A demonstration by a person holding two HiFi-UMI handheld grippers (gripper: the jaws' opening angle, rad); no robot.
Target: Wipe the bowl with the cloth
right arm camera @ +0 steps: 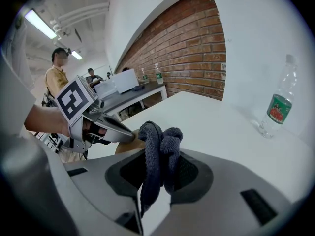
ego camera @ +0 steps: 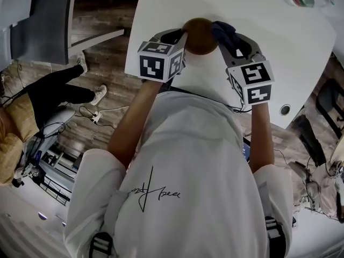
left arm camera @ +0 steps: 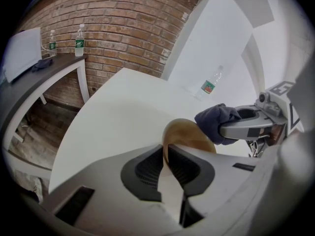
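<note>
In the head view, the left gripper [ego camera: 181, 36] is holding the round brown bowl [ego camera: 200, 35] over the white table [ego camera: 279, 52]. In the left gripper view, its jaws are clamping the bowl's rim between them. In the right gripper view, the right gripper [right arm camera: 158, 163] is squeezing the bunched dark blue cloth [right arm camera: 158, 136] between its jaws, with the bowl sitting just beyond their tips

One overhead, two close, opposed across bowl [ego camera: 200, 35]

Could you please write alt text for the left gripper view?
The left gripper is shut on the rim of a round brown bowl over a white table; the right gripper holds a bunched dark blue cloth at its far edge. A clear plastic bottle sits further back.
</note>
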